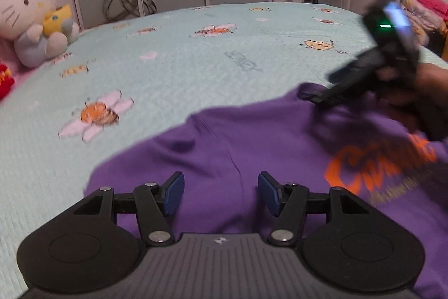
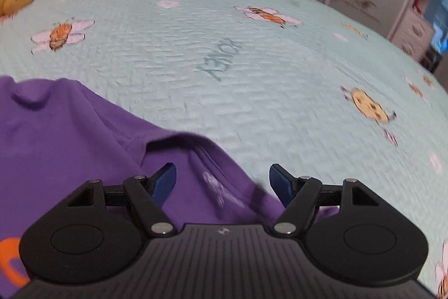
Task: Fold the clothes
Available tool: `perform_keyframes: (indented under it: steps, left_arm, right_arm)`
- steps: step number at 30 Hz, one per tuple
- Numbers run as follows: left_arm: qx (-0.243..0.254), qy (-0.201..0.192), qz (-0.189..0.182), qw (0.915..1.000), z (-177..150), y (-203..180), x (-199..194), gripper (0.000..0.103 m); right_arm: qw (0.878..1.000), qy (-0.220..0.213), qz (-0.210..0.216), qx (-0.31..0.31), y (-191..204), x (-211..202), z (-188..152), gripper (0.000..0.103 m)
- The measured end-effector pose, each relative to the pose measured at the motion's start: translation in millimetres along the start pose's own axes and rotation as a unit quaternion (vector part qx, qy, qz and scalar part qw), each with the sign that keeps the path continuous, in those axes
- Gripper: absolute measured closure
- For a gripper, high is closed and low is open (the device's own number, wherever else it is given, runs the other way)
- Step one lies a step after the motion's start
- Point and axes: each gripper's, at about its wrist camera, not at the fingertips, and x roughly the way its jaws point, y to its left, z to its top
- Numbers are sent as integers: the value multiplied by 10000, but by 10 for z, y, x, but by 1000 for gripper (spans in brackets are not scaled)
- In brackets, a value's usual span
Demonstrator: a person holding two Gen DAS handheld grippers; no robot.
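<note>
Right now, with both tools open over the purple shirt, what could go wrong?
1. The purple shirt lies rumpled with a flap turned over near the collar; folding now may lock creases in.
2. The right tool straddles stacked layers, so it may pinch only one.
3. The left tool is mid-fabric, no edge between its pads.

You have a purple T-shirt (image 1: 229, 147) lying rumpled on the pale green bedspread (image 1: 173, 66), its orange lettering (image 1: 372, 161) face up. Its collar, with a white printed label (image 2: 221, 192) inside, faces the open bed, one sleeve folded over.
</note>
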Motion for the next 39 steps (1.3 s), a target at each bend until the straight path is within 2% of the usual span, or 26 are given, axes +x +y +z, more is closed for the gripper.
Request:
perform_keyframes:
  steps: [2, 5, 7, 8, 9, 10, 11, 12, 13, 15, 18, 20, 22, 25, 28, 30, 34, 35, 38, 39]
  left_arm:
    - [-112, -12, -149, 9998, -69, 4, -50, 39]
    - [-348, -7, -323, 9989, -141, 52, -84, 37]
    - [-466, 46, -340, 9983, -167, 107, -82, 36]
    - [-506, 59, -337, 9981, -178, 128, -80, 36]
    - [-545, 70, -333, 9979, -189, 149, -78, 36]
    - [-589, 94, -341, 9976, -200, 166, -67, 36]
    - [-615, 105, -349, 9974, -213, 182, -63, 36]
    - [-638, 114, -357, 9973, -226, 197, -60, 36]
    - [-662, 123, -364, 9971, -240, 213, -58, 36]
    - [-669, 84, -370, 9970, -223, 235, -55, 36]
    - [-620, -12, -370, 9974, -172, 268, -57, 36]
    - [-481, -128, -337, 9982, -89, 283, -62, 36]
    - [-346, -237, -264, 9988, 55, 296, -6, 36]
    - [-161, -377, -189, 9990, 276, 312, 103, 36]
    - [60, -397, -82, 9992, 466, 289, 298, 36]
    - [234, -353, -26, 9991, 545, 257, 445, 36]
    - [487, -230, 16, 9985, 690, 229, 771, 36]
    - [468, -197, 37, 9987, 732, 237, 851, 36]
    - [510, -88, -56, 9986, 851, 250, 1043, 36]
    - [496, -37, -148, 9987, 884, 260, 1092, 36]
  right_arm:
    - [9998, -184, -47, -56, 44, 66, 63, 30]
    - [9980, -411, 418, -251, 118, 176, 153, 30]
    - [9967, -412, 601, -351, 153, 264, 253, 34]
    - [9973, -488, 554, -18, 66, 289, 332, 34]
    - [9945, -480, 536, 758, -158, 339, 416, 33]
    - [9856, -466, 516, 1542, -387, 390, 500, 32]
    - [9665, -450, 644, 2443, -627, 437, 497, 32]
    - [9511, -439, 698, 2978, -753, 458, 460, 31]
    - [9483, -305, 766, 3064, -773, 472, 429, 31]
    - [9460, -26, 906, 3113, -777, 476, 369, 31]
    - [9520, -10, 1040, 2879, -755, 290, 289, 31]
    - [9615, -55, 741, 2645, -771, 100, 219, 31]
    - [9648, -219, 575, 2556, -884, -98, 93, 30]
    - [9641, -218, 452, 2606, -1162, -319, -176, 28]
    - [9628, -56, 28, 2703, -1542, -428, -551, 28]
    - [9561, -26, 1, 2930, -1806, -487, -836, 28]
    - [9304, -116, 529, 3625, -2212, -528, -1267, 28]
    - [9281, -201, 637, 3664, -2248, -532, -1303, 28]
    - [9386, -292, 991, 3292, -2178, -457, -1183, 28]
    - [9465, -214, 1139, 3012, -2111, -398, -1104, 28]
